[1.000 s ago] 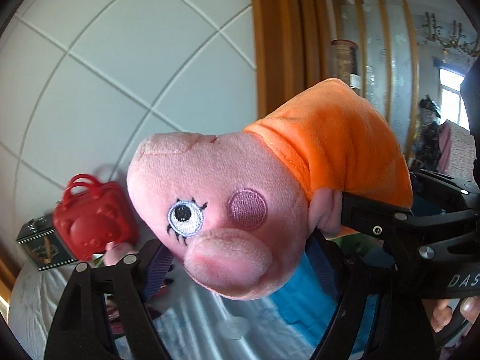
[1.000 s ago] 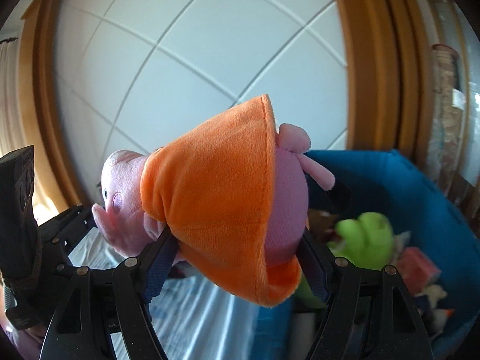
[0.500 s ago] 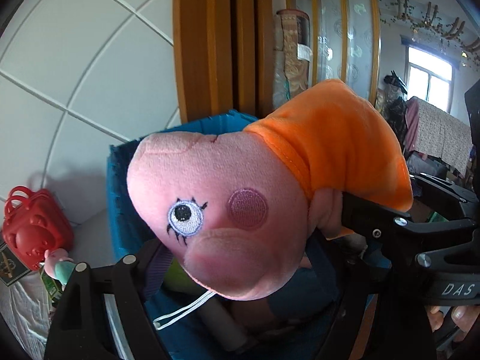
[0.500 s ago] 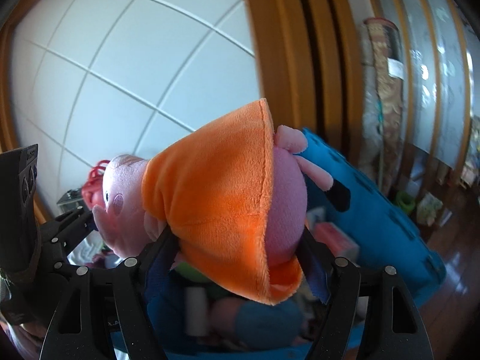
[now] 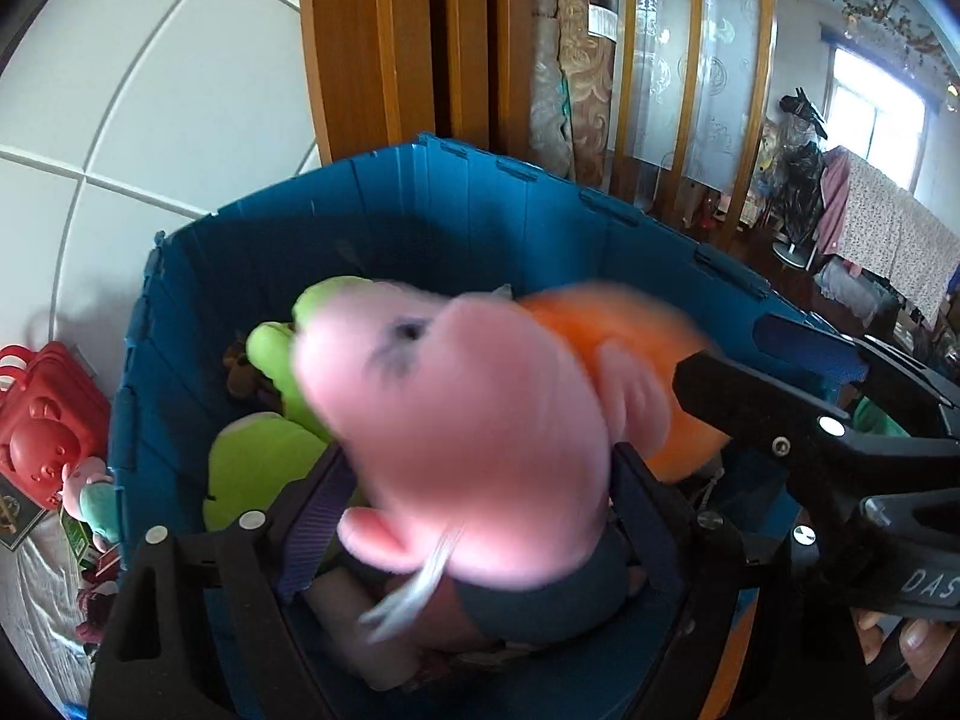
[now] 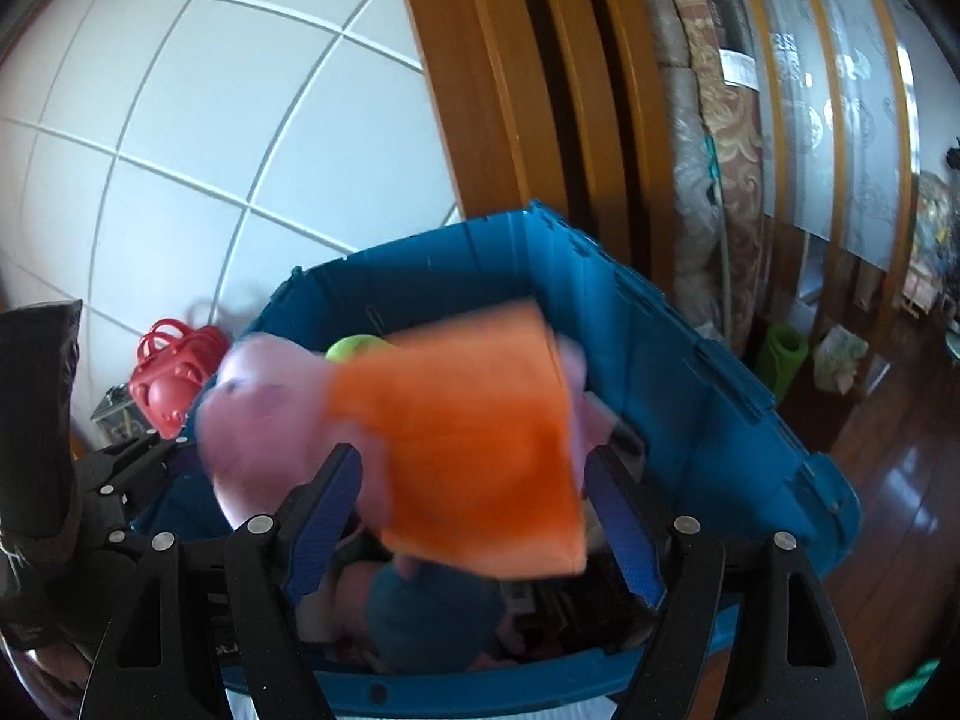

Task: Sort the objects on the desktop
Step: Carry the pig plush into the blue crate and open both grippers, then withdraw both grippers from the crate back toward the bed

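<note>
Plush pig (image 5: 468, 450) in an orange dress, blurred, above the open blue crate (image 5: 420, 204).

Left gripper (image 5: 480, 516) stands wide about the pig's head; right gripper (image 6: 474, 516) brackets the dress (image 6: 480, 450) with its jaws opening — whether any pad presses the plush, I cannot tell. Inside the crate: a lime-green soft toy (image 5: 264, 462) toward the far left corner, a dark-blue item low down. Left of the crate sits a red toy case (image 5: 42, 420). Only the right view shows wooden floor (image 6: 900, 468) — and a green roll (image 6: 783, 354).
</note>
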The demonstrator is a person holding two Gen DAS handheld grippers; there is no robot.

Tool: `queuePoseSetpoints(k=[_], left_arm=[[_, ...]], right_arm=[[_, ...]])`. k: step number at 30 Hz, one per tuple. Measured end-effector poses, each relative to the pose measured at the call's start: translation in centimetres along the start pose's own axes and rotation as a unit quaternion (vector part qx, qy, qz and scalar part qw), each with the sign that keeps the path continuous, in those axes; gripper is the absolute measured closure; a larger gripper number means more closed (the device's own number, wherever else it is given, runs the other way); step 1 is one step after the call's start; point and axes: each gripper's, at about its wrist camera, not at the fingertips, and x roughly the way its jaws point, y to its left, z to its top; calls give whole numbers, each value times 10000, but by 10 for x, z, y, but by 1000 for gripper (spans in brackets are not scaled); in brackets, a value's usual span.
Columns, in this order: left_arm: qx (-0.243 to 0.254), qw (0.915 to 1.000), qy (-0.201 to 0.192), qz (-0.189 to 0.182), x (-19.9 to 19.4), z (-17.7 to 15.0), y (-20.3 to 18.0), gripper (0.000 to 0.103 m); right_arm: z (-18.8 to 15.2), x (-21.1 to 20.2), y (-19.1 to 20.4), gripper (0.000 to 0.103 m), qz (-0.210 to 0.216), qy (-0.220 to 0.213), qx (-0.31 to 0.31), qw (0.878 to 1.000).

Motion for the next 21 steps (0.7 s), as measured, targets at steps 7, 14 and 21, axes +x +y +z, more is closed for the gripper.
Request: queuePoseSetpoints(k=[7,14,21], left_arm=[[101,9998,61,156,-2,-9,-6,18],[2,9997,8,258,-15,-22,5,18],[-24,9990,-368,237,-50,-34,26,18]], right_arm=[[-3,-3,-4,18,-402,-12,-79,9992],[-5,-6,1,11,-570,-13,-124,9983],[-3,-29,30,0,-735,-265,-425,9960]])
